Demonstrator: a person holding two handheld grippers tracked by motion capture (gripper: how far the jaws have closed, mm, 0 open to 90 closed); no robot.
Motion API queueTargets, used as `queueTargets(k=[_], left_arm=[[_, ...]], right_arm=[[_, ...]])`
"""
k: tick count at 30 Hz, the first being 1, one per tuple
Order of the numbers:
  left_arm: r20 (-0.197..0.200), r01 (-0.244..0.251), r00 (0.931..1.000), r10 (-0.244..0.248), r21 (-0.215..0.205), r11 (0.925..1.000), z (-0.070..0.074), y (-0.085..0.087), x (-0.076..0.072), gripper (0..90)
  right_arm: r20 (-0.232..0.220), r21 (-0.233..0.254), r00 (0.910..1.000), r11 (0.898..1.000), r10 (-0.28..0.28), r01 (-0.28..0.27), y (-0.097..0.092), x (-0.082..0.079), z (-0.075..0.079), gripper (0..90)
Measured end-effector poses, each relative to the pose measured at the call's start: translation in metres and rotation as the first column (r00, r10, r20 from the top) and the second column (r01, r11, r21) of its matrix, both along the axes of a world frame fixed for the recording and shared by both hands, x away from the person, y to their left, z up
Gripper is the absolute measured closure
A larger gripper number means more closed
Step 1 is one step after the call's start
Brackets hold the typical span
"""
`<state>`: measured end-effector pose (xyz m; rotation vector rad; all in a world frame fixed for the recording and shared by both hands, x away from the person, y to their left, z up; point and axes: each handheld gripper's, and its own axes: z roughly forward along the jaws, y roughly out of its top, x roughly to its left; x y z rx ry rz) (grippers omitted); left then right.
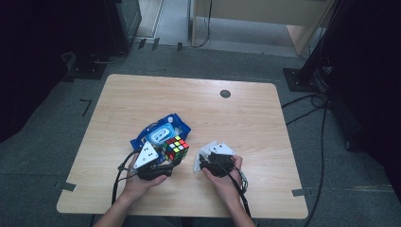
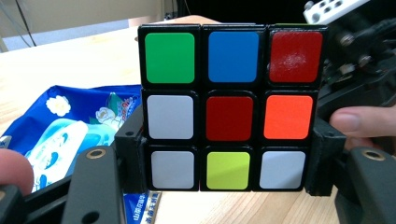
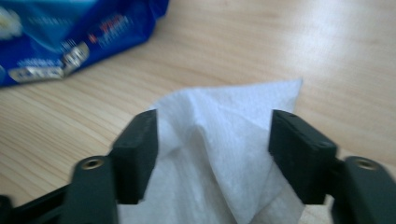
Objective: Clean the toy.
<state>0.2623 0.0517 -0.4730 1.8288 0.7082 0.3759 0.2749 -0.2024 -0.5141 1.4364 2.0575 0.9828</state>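
Left gripper (image 1: pixel 166 163) holds the puzzle cube (image 1: pixel 176 148) just above the wooden table (image 1: pixel 246 118), near its front edge and left of centre. In the left gripper view the cube (image 2: pixel 232 107) sits square between the two black jaws, whose pads press its left and right sides at the lower two rows, so the jaws stand about a cube-width apart and clamped on it. The face toward that camera reads green, blue, red along the top; white, red, orange across the middle; white, yellow-green, white along the bottom. Just behind and to the left of the cube a blue wet-wipe packet (image 1: pixel 161 131) lies flat on the table; the same packet (image 2: pixel 65 126) appears in the left gripper view beyond the left jaw. Right gripper (image 1: pixel 208 163) is low over the table, to the right of the cube and apart from it, at a white wipe (image 1: pixel 210 152). In the right gripper view the wipe (image 3: pixel 224 154) lies crumpled into a raised fold between the jaws, which stand partly open on either side of it; the left pad is at the edge of the fold, while the right pad shows a gap to the tissue, so no grip is made. A corner of the packet (image 3: pixel 70 42) is at the upper left of that view. A small dark round cap (image 1: pixel 225 93) sits in the far part of the tabletop.
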Motion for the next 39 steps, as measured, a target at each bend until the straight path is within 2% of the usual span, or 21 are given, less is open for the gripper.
queueTargets(k=[2,4,6,7,9,11,13,15,17,20,22,25,28,30,32,36,38,39], left_arm=[[-0.006,-0.001,1.0,0.001,-0.001,1.0,-0.001,0.0,0.0,34.2],[-0.008,0.003,1.0,-0.003,0.001,1.0,-0.001,0.0,0.0,34.2],[-0.008,0.008,0.9999,-0.008,0.004,1.0,-0.001,-0.001,0.0,34.2],[-0.008,0.012,0.9999,-0.012,0.006,0.9999,-0.002,-0.002,-0.001,34.2],[-0.01,0.022,0.9997,-0.022,0.013,0.9997,-0.002,-0.004,-0.002,34.2],[-0.008,0.032,0.9995,-0.032,0.023,0.9992,-0.003,-0.007,-0.002,34.2],[-0.009,0.045,0.999,-0.045,0.038,0.9983,-0.004,-0.01,-0.003,34.2],[-0.005,0.06,0.9982,-0.06,0.055,0.9967,-0.006,-0.014,-0.005,34.2],[0.002,0.076,0.9971,-0.077,0.075,0.9942,-0.007,-0.018,-0.008,34.2],[0.011,0.098,0.9949,-0.1,0.096,0.9905,-0.008,-0.024,-0.011,34.2],[0.017,0.111,0.9934,-0.113,0.108,0.988,-0.009,-0.027,-0.013,34.2],[0.022,0.125,0.9914,-0.129,0.134,0.9831,-0.01,-0.032,-0.016,34.2],[0.025,0.131,0.9903,-0.137,0.149,0.98,-0.011,-0.034,-0.018,34.2],[0.022,0.125,0.9913,-0.13,0.16,0.9792,-0.012,-0.035,-0.017,34.2],[0.021,0.115,0.9925,-0.12,0.16,0.9803,-0.012,-0.033,-0.016,34.2],[0.006,0.095,0.9953,-0.097,0.107,0.9896,-0.007,-0.023,-0.011,34.2],[0.004,0.084,0.9964,-0.085,0.091,0.9922,-0.004,-0.017,-0.008,34.2],[0.006,0.075,0.9971,-0.076,0.086,0.9935,-0.003,-0.015,-0.007,34.3]], right_arm=[[-0.021,0.004,0.9998,1.0,0.007,-0.007,-0.002,0.002,-0.004,45.7],[-0.007,-0.024,1.0,1.0,-0.003,0.003,-0.003,0.001,-0.004,57.5],[-0.007,-0.017,1.0,1.0,0.0,0.0,-0.007,0.001,-0.004,73.0],[-0.013,-0.001,0.9999,1.0,0.0,0.0,-0.009,0.001,-0.004,80.9],[-0.029,0.077,0.9995,0.997,0.012,-0.009,-0.017,0.001,-0.002,87.0],[0.003,0.156,0.9999,0.988,0.01,-0.01,-0.022,-0.001,0.004,88.2],[0.059,0.227,0.9979,0.973,0.024,-0.037,-0.024,-0.005,0.015,88.5],[0.122,0.277,0.9917,0.958,0.039,-0.072,-0.023,-0.011,0.029,88.6],[0.174,0.301,0.9833,0.948,0.053,-0.105,-0.019,-0.017,0.042,88.7],[0.224,0.306,0.9704,0.939,0.091,-0.158,-0.011,-0.023,0.055,88.7],[0.228,0.302,0.9664,0.935,0.119,-0.186,-0.005,-0.025,0.059,88.7],[0.233,0.323,0.9617,0.921,0.145,-0.217,0.002,-0.029,0.061,88.7],[0.239,0.323,0.9544,0.912,0.179,-0.252,0.009,-0.032,0.064,88.9],[0.239,0.327,0.9473,0.901,0.213,-0.285,0.015,-0.034,0.066,88.9],[0.238,0.337,0.9405,0.887,0.243,-0.314,0.02,-0.038,0.07,88.9],[0.268,0.346,0.9117,0.852,0.311,-0.393,0.025,-0.045,0.08,88.8],[0.274,0.348,0.9074,0.847,0.318,-0.402,0.025,-0.047,0.083,88.8],[0.28,0.341,0.9045,0.847,0.322,-0.407,0.023,-0.047,0.084,88.7]])
